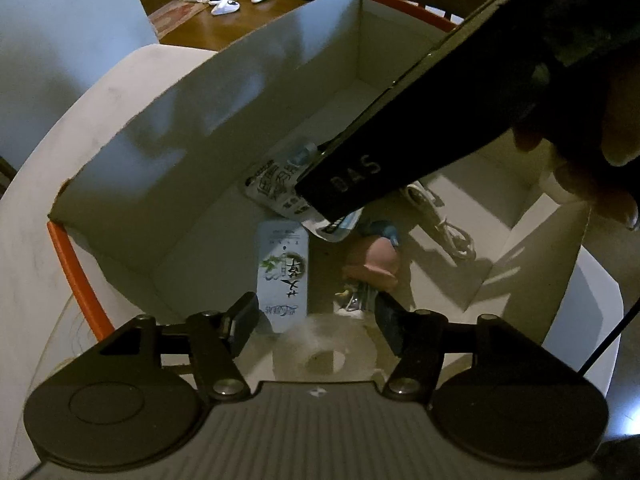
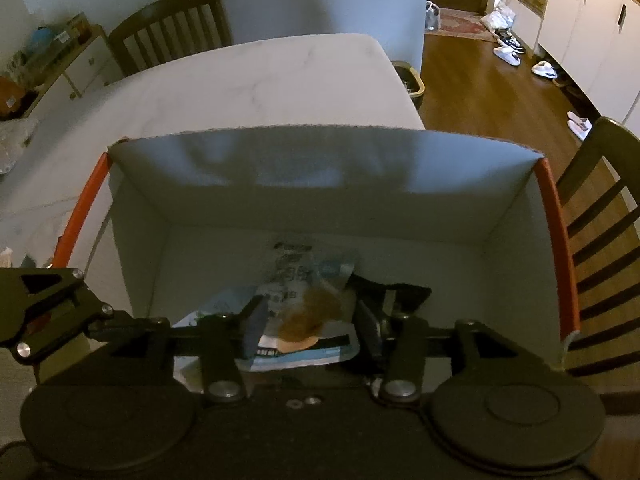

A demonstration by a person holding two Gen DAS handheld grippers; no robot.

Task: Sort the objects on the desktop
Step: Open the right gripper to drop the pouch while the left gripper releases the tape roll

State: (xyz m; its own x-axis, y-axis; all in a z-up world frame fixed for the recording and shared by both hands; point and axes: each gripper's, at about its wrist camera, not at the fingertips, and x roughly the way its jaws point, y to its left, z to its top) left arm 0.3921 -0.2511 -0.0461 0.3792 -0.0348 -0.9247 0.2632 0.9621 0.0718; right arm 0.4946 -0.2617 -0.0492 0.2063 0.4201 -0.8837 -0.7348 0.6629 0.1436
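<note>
An open cardboard box [image 1: 224, 92] [image 2: 320, 160] with white walls and orange edges stands on the white table. On its floor lie a white tissue pack [image 1: 282, 268], a snack packet [image 1: 276, 190] [image 2: 304, 312], a pink toy figure [image 1: 376, 260] and a white cable [image 1: 448, 228]. My left gripper [image 1: 318, 322] hangs over the near end of the box, shut across a clear tape roll [image 1: 324, 350]. My right gripper [image 2: 312, 328] [image 1: 320, 204] reaches in from the upper right. Its fingers stand apart over the snack packet, which lies flat under them.
A dark object [image 2: 404, 292] lies on the box floor by my right finger. A wooden chair [image 2: 600, 216] stands at the box's right side, another chair [image 2: 172, 28] at the table's far end. The marble table top [image 2: 248, 88] stretches beyond the box. Shoes [image 2: 508, 54] lie on the floor.
</note>
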